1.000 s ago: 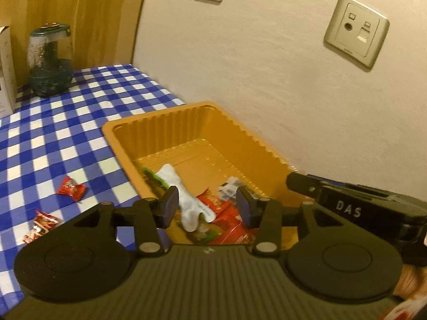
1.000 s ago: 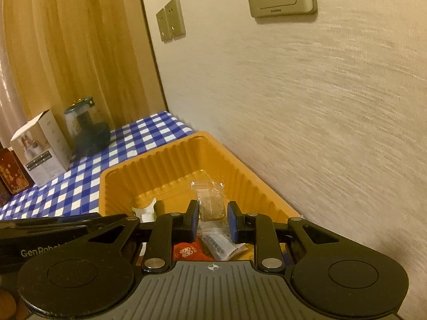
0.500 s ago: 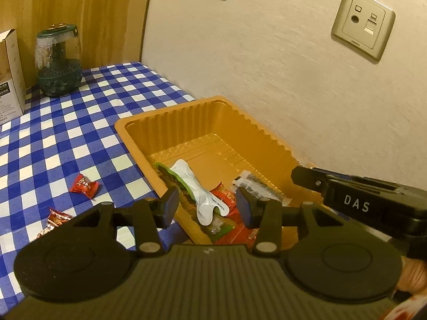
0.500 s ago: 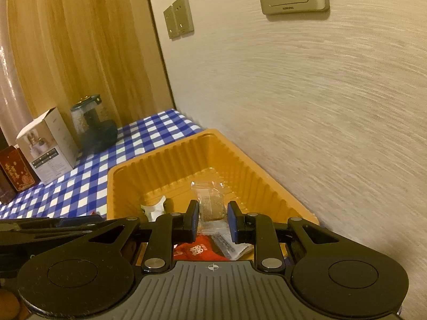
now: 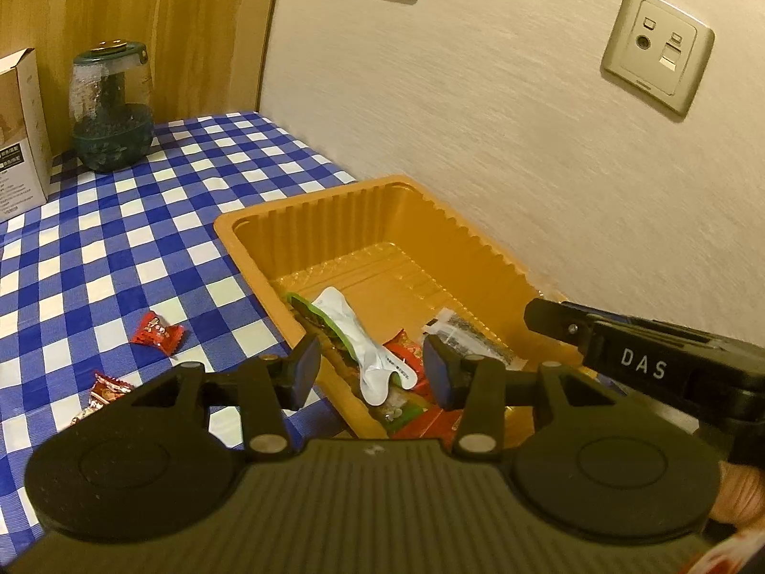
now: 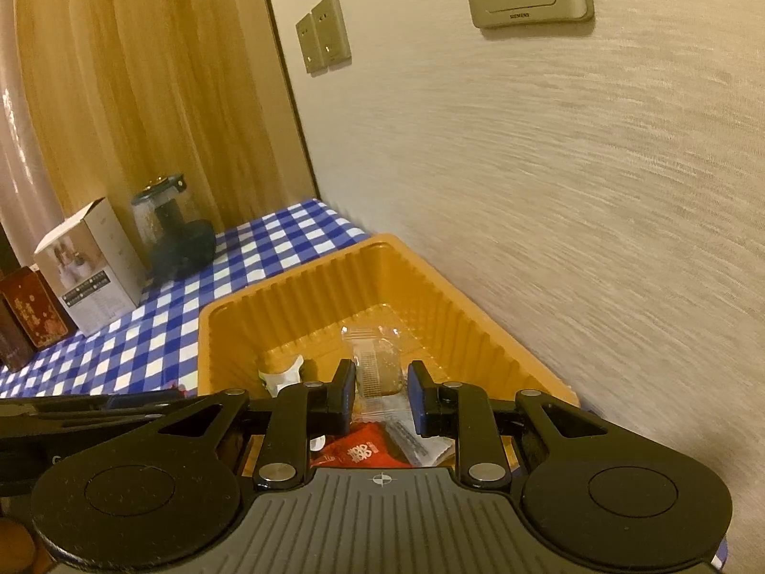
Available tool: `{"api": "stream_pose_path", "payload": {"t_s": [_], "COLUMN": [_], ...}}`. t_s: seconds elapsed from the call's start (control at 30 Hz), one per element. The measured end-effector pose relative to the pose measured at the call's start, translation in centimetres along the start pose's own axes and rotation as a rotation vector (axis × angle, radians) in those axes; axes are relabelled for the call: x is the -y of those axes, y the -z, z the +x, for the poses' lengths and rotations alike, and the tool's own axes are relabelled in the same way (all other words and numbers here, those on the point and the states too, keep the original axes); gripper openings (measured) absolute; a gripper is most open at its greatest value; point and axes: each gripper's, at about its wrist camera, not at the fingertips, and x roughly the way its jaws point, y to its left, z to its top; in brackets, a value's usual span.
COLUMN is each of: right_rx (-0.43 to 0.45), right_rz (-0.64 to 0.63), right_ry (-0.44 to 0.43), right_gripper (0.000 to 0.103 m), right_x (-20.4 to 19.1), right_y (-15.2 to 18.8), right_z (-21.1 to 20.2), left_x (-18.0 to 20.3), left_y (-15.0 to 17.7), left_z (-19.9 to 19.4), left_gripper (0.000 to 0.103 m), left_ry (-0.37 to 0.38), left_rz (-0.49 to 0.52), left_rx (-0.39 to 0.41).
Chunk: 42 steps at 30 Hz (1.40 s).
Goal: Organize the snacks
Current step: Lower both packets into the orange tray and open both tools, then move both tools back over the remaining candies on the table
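Note:
An orange ribbed tray (image 5: pixel 239 234) stands against the wall on the blue checked cloth. In it lie a white pouch (image 5: pixel 363 335), a green-edged packet (image 5: pixel 311 311) and red wrappers (image 5: pixel 406 349). Two red candies (image 5: pixel 158 332) (image 5: pixel 107 390) lie loose on the cloth left of the tray. My left gripper (image 5: pixel 372 370) hangs open over the tray's near end, with nothing between its fingers. My right gripper (image 6: pixel 382 399) is shut on a clear cracker packet (image 6: pixel 375 358) above the tray (image 6: pixel 205 335). A red wrapper (image 6: pixel 363 449) shows under it.
A glass jar (image 5: pixel 112 110) and a white box (image 5: pixel 19 134) stand at the far left by the wooden panel. A dark red box (image 6: pixel 28 315) stands beside them. The wall with its sockets runs close along the tray's right side. The right tool's black arm (image 5: pixel 645 363) crosses the tray's near right corner.

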Motion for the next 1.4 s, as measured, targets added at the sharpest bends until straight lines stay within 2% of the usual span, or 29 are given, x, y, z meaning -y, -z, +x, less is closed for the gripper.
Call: {"api": "stream_pose_path", "payload": {"t_s": [0.07,0.13,0.17,0.37,0.7,0.93,1.23,1.4], "right_rx": [0.002,0.021,0.035,0.051,0.044,0.051,0.050,0.040], "right_rz": [0.005,0.036,0.062,0.098,0.072,0.048,-0.017,-0.059], "right_ry": [0.003,-0.003,-0.007,-0.007,-0.017,-0.037,-0.100,-0.144], "right_gripper": [0.032,0.074,0.076,0.076,0.076,0.076,0.076,0.076], "right_x": [0.1,0.5,0.8,1.4,0.2,-1.7,-5.0,-7.2], "right_y": [0.0,-0.1,-0.1,-0.4,-0.3,-0.2,0.4,1.0], "right_z": [0.0,-0.3,-0.5,-0.9,-0.8,-0.8,-0.6,-0.3], "left_x": [-0.2,-0.5,-0.7,-1.7,-4.1,-7.1,-11.9,-14.1], "left_y": [0.0,0.0,0.0,0.0,-0.1,0.1,0.7,1.3], "left_z": [-0.1,-0.1,-0.1,-0.5,-1.5,-3.1,-5.6,-6.6], "left_gripper": [0.043,0.043,0.043,0.043,0.045,0.047,0.053,0.053], "left_ry": [-0.006,-0.012,-0.014,-0.031,-0.070,-0.141,-0.276,-0.298], "left_rz": [-0.006,-0.014,-0.018,-0.041,-0.074,-0.090,-0.118,-0.133], "left_rx": [0.002,0.003,0.003,0.007,0.021,0.032,0.048,0.045]}}
